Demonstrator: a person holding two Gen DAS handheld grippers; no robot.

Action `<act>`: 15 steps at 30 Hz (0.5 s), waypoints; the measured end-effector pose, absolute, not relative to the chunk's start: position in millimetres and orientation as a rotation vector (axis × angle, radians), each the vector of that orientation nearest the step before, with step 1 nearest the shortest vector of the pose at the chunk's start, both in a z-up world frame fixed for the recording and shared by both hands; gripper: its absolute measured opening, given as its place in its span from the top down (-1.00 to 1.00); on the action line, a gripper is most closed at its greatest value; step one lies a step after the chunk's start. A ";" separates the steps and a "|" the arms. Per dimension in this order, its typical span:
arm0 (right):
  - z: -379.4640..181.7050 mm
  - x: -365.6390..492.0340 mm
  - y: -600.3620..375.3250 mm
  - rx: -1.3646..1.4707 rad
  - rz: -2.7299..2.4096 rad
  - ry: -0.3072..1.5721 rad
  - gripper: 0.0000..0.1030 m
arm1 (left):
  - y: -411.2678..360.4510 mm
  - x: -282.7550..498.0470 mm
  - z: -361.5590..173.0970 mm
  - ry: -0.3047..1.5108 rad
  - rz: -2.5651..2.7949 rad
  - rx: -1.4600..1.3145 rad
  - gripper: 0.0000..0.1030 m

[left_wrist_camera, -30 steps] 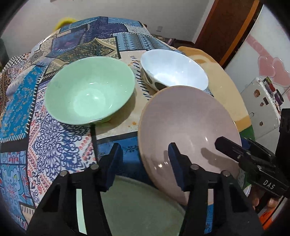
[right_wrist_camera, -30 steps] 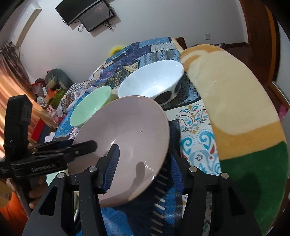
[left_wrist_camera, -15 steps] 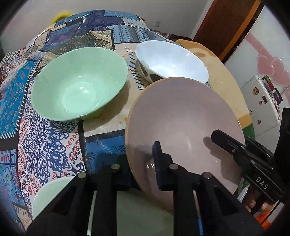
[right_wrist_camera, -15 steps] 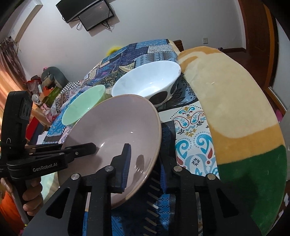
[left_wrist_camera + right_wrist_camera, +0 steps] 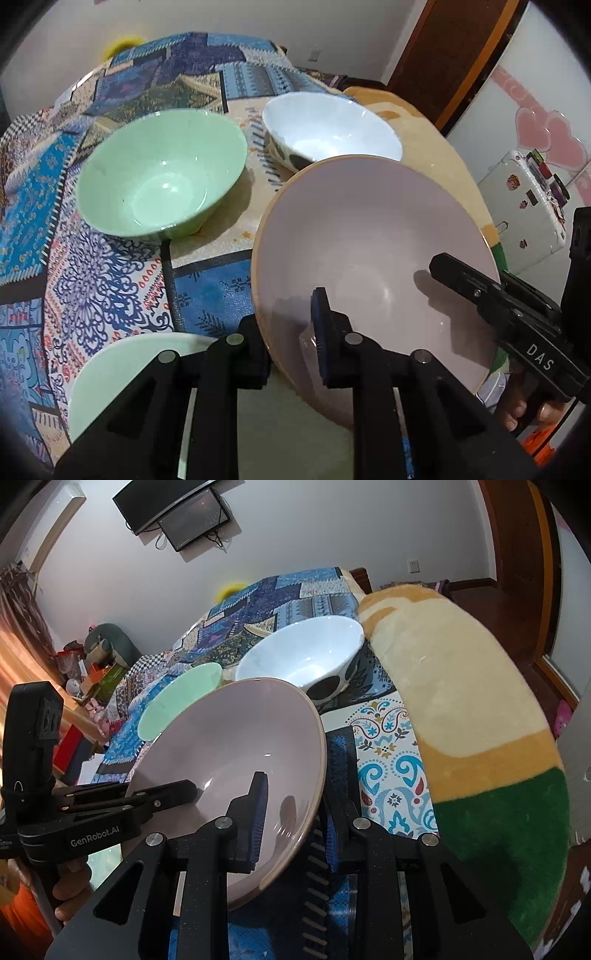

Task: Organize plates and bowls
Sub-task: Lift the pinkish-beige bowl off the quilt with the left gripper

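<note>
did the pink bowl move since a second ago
Yes. The pink bowl, pinched by both claws, has tilted up and its rim now overlaps the white bowl.

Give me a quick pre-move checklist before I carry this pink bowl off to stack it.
1. Left gripper clamped across the pink bowl rim: ok.
2. Right gripper clamped across the opposite rim: ok.
3. Pink bowl lifted off the cloth: cannot tell; it sits tilted.
4. Pink bowl apart from the white bowl: cannot tell; their rims overlap in both views.
5. Green bowl upright and empty, ready to receive: ok.
6. Pale green plate below the left gripper, out of the path: cannot tell.
</note>
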State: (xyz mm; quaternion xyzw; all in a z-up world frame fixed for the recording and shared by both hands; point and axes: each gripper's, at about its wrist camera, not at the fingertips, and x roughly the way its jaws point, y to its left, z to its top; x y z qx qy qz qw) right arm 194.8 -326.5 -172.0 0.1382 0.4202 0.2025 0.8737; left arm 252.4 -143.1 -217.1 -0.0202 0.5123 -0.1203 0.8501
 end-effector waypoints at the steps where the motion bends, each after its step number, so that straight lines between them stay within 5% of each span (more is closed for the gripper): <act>1: -170.4 194.5 -326.0 0.284 0.422 0.874 0.52 | -143.0 249.6 -213.5 1.070 -0.257 -0.042 0.64; 15: -131.8 177.5 -299.7 0.211 0.449 0.803 0.52 | -113.8 213.7 -171.9 1.001 -0.272 -0.106 0.64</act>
